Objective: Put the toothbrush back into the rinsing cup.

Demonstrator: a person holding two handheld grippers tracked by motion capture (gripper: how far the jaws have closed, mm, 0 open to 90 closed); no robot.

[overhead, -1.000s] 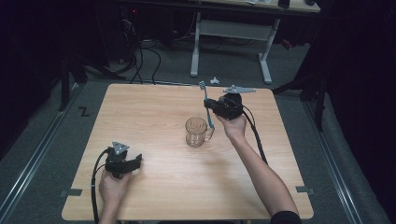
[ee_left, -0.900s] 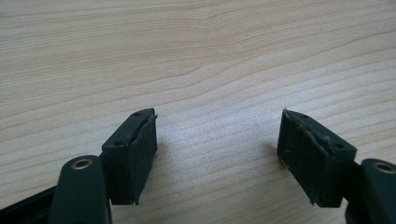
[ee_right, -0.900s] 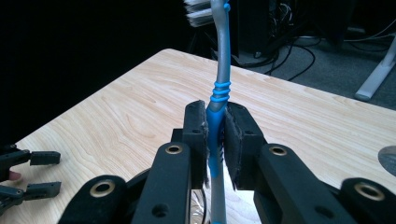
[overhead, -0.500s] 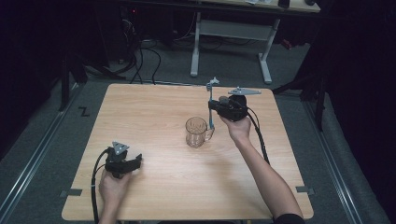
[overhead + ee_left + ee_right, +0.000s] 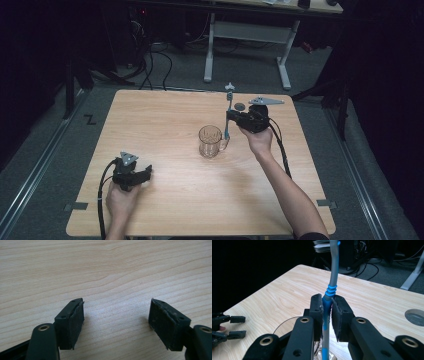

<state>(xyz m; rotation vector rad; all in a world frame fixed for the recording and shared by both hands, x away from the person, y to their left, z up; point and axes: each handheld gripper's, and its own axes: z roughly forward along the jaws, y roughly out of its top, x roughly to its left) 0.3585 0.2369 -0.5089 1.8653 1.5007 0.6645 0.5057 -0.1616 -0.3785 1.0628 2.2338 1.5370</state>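
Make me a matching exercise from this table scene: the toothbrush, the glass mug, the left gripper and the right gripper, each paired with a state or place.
1. toothbrush
2. glass mug
3. left gripper
4. right gripper

A. jaws open, low over bare wood
B. stands mid-table, handle toward the right hand
C. grey and blue, upright
D. jaws shut on a handle

Pairs: 1-C, 2-B, 3-A, 4-D

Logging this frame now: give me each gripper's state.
Left gripper: open, holding nothing, resting on the table.
Right gripper: shut on the toothbrush, above the glass mug.
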